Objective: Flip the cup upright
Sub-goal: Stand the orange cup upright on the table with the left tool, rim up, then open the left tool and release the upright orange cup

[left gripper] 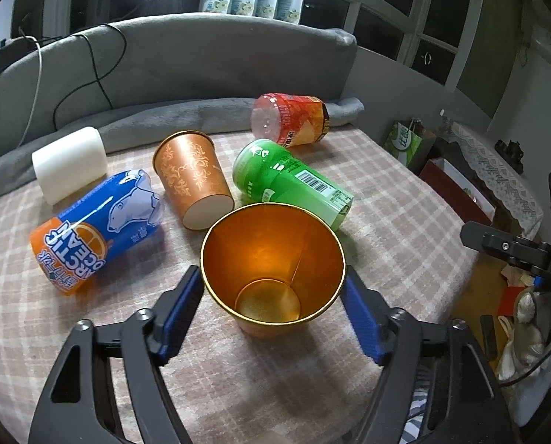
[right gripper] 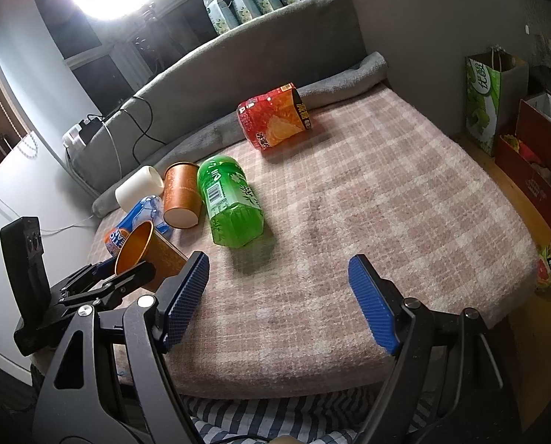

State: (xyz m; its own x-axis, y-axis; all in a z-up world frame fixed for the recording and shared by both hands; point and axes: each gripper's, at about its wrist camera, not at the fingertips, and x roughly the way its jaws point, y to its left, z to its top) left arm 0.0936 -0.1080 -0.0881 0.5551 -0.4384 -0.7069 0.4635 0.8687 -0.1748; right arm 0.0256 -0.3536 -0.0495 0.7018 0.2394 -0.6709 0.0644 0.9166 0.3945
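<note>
An orange cup with a gold inside (left gripper: pixel 271 262) sits between the blue fingers of my left gripper (left gripper: pixel 273 307), mouth up toward the camera; the pads sit at its rim. In the right wrist view the same cup (right gripper: pixel 142 249) leans tilted in the left gripper at the left edge of the bed. A second orange patterned cup (left gripper: pixel 192 181) lies on its side behind it, also in the right wrist view (right gripper: pixel 181 194). My right gripper (right gripper: pixel 277 303) is open and empty over the checked blanket (right gripper: pixel 368 203).
A blue and orange can (left gripper: pixel 97 229), a green bottle (left gripper: pixel 294 183), a red snack tub (left gripper: pixel 290 118) and a white cup (left gripper: pixel 70 164) lie on the blanket. A grey headboard stands behind. A green bag (right gripper: pixel 484 100) and red boxes stand right of the bed.
</note>
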